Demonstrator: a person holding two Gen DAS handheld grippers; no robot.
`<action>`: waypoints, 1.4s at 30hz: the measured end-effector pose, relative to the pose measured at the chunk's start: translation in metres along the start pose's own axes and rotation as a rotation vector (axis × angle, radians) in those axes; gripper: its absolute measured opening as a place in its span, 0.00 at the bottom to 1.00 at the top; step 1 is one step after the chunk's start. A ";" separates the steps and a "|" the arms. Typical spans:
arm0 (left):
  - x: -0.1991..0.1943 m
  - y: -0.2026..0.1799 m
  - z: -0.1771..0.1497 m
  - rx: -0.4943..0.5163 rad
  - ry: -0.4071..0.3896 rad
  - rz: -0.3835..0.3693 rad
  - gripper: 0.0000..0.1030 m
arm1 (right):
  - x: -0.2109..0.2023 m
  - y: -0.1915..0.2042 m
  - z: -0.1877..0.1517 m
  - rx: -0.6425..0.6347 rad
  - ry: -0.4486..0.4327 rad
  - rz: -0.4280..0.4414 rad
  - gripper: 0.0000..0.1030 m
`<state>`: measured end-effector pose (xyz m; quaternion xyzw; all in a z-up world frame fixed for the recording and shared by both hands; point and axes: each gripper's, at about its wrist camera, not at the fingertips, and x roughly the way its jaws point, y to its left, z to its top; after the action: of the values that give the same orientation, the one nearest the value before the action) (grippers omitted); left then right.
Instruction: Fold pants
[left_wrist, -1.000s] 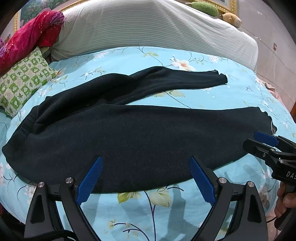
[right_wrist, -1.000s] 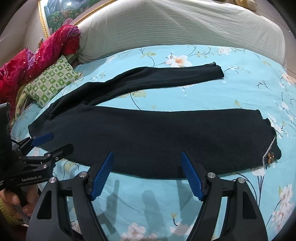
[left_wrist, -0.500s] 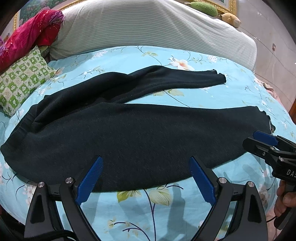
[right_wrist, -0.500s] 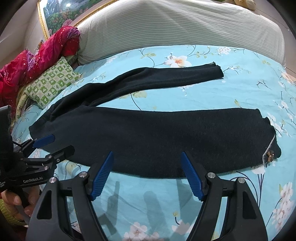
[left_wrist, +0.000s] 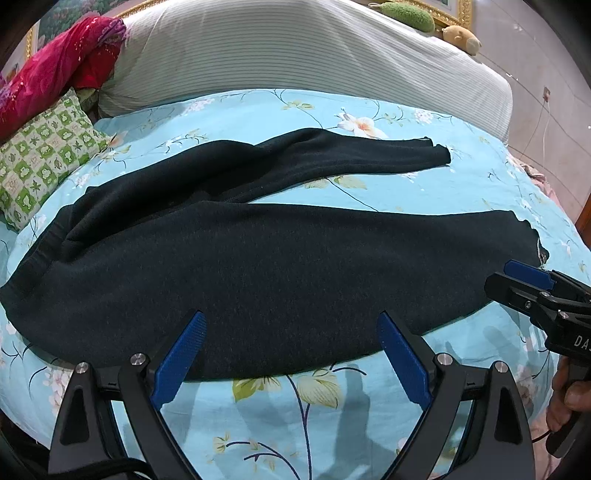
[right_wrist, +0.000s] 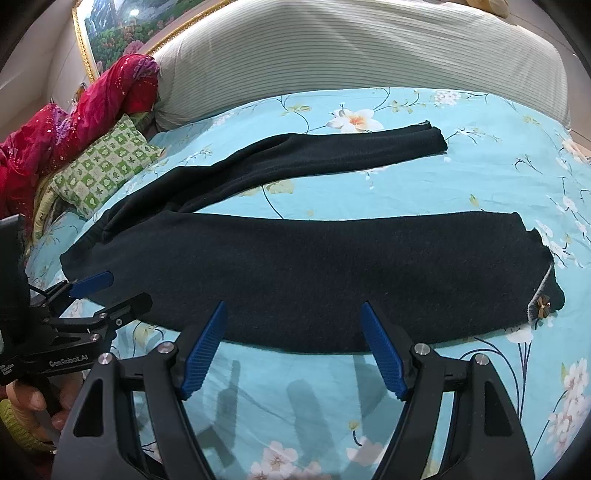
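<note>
Dark navy pants (left_wrist: 266, 266) lie spread on a floral light-blue bedsheet (left_wrist: 369, 413), waist to the left, the two legs splayed apart to the right. They also show in the right wrist view (right_wrist: 332, 273), with a small bow (right_wrist: 541, 306) at the near leg's hem. My left gripper (left_wrist: 291, 354) is open and empty over the near edge of the pants. My right gripper (right_wrist: 293, 349) is open and empty at the same near edge, further right. Each gripper shows in the other's view: the right one (left_wrist: 517, 280), the left one (right_wrist: 110, 291).
A grey striped headboard cushion (left_wrist: 295, 55) runs along the back. A green checked pillow (left_wrist: 40, 155) and red bedding (left_wrist: 55, 70) lie at the far left. A green plush toy (left_wrist: 406, 14) sits on the headboard. A framed picture (right_wrist: 122, 29) hangs at the left.
The left wrist view has drifted slightly left and forward, so the pants sit a little lower and further right. Both grippers stay open and empty.
</note>
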<state>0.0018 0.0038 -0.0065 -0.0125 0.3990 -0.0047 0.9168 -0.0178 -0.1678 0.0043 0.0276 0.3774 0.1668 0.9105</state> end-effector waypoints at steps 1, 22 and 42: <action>0.000 0.000 0.000 -0.001 0.000 -0.001 0.92 | 0.000 0.001 0.000 0.000 -0.001 0.000 0.73; 0.005 -0.001 -0.002 0.003 0.008 -0.010 0.92 | 0.000 0.004 0.000 0.000 0.002 0.009 0.73; 0.022 0.000 0.047 0.060 0.030 -0.021 0.92 | 0.010 -0.008 0.031 0.007 0.018 0.023 0.73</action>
<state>0.0508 0.0046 0.0094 0.0109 0.4121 -0.0265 0.9107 0.0130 -0.1695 0.0182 0.0336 0.3858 0.1762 0.9050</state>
